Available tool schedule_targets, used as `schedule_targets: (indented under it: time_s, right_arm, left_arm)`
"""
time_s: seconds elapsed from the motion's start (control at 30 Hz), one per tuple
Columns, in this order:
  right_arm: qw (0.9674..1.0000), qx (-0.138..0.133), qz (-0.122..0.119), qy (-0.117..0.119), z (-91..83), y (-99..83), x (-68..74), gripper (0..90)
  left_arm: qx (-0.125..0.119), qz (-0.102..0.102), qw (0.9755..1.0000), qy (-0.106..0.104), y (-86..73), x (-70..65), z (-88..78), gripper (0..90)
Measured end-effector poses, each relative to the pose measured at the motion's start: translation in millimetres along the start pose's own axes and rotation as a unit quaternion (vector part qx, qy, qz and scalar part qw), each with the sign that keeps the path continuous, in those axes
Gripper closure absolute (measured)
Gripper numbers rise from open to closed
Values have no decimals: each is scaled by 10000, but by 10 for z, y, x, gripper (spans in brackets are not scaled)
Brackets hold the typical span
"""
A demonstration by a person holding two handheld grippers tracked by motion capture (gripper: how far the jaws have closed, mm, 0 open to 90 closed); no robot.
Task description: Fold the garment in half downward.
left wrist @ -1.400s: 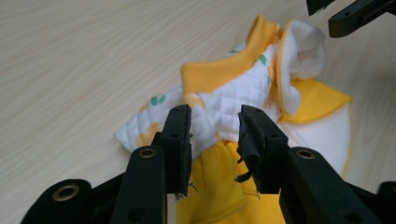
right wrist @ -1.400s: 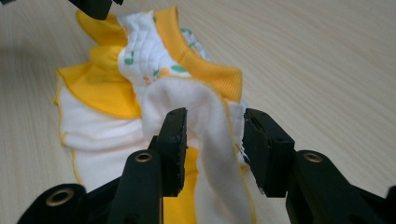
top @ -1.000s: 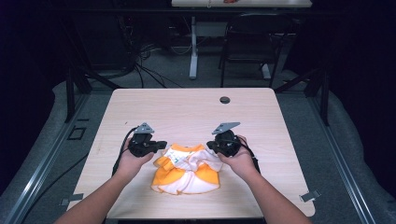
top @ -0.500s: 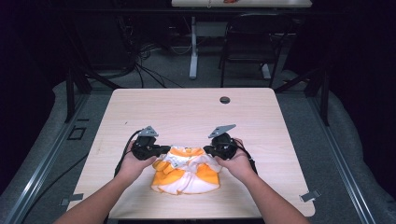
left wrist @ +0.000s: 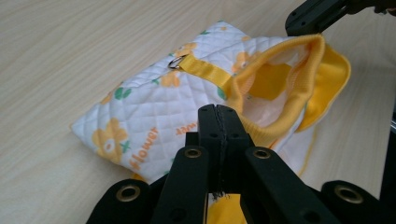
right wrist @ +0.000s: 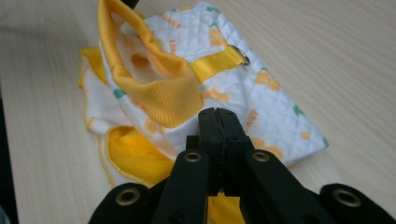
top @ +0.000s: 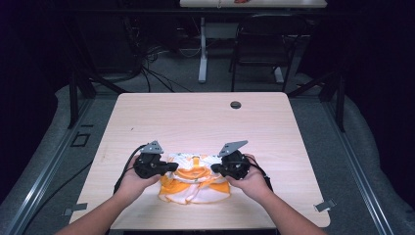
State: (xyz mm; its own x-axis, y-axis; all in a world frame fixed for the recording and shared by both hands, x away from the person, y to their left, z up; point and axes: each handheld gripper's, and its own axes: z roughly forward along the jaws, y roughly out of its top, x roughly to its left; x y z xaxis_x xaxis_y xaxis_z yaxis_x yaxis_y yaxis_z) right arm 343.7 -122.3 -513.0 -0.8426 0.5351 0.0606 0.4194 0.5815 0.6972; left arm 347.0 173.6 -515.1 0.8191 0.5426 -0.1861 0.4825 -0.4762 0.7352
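Quilted white-and-yellow vest [top: 195,177] sits at lower centre of the high view, on the table [top: 195,117] near its front edge. My left gripper [top: 169,166] and right gripper [top: 216,168] are both clamped on its yellow ribbed rim. Looks like mid-fold; next I'd lift both sides evenly. Long axis runs left-right, opening toward me.

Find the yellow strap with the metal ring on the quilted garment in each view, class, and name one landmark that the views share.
High view: the yellow strap lies centre, between the grippers.
Left gripper view: upper middle, ring at its left end.
Right gripper view: upper right of centre, ring at its right end.
Shared landmark: the yellow ribbed collar.
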Motion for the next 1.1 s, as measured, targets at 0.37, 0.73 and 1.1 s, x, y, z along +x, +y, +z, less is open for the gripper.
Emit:
schedule_targets:
  time_s: [0.37, 0.73, 1.1]
  right_arm:
    - [9994, 203, -42, 283, 52, -227, 233, 900]
    - [9982, 489, 11, 358, 172, -483, 340, 900]
    - [9983, 452, 108, 342, 233, -547, 355, 900]
  left_arm:
    - [115, 115, 9996, -225, -295, -206, 15, 900]
    - [368, 182, 9991, -143, -556, -246, 122, 897]
    - [408, 211, 9989, -26, -666, -219, 182, 896]
